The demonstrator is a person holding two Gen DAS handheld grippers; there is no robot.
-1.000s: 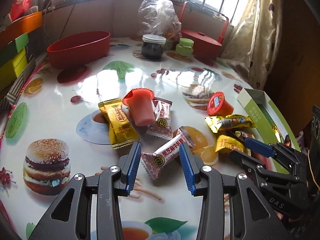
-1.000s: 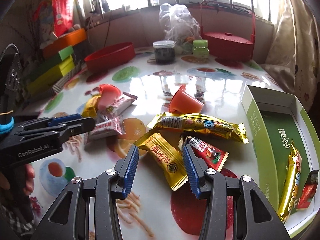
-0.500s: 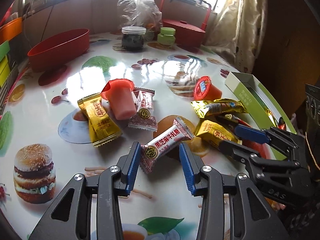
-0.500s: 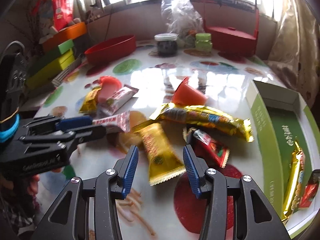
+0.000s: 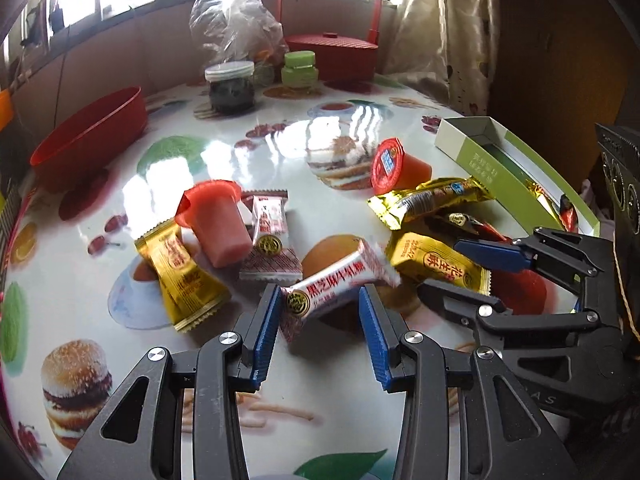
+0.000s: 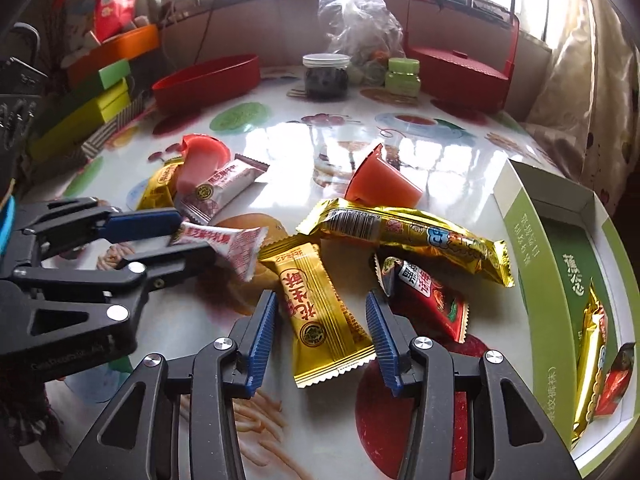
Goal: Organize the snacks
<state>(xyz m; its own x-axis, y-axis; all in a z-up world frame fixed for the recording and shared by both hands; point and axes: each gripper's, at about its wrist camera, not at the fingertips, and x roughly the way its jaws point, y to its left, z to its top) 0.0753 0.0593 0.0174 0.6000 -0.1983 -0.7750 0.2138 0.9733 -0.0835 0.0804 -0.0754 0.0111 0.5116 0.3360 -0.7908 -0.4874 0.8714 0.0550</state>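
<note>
My left gripper (image 5: 320, 294) is shut on a white-and-red candy (image 5: 340, 284), which slants up to the right just above the table. The right wrist view shows that candy (image 6: 224, 246) pinched in the left gripper (image 6: 192, 238). My right gripper (image 6: 320, 296) straddles a yellow candy (image 6: 320, 312) lying on the table. Its jaws are closing, and a thin gap still shows at the left pad. A green box (image 6: 560, 264) at the right holds a gold bar and a red packet. A long gold bar (image 6: 408, 236), a red packet (image 6: 428, 304) and two jelly cups lie loose.
A red bowl (image 5: 88, 140), a dark jar (image 5: 230, 88), a green jar (image 5: 298, 68), a plastic bag (image 5: 232, 20) and a red basket (image 5: 332, 56) stand at the back. Coloured boxes (image 6: 92, 104) are stacked at the far left. Another yellow candy (image 5: 180, 276) and a white candy (image 5: 272, 240) lie beside the pink cup (image 5: 220, 224).
The left gripper has rolled while the white-and-red candy stayed between its pads. The right jaws have narrowed a little around the yellow candy.
</note>
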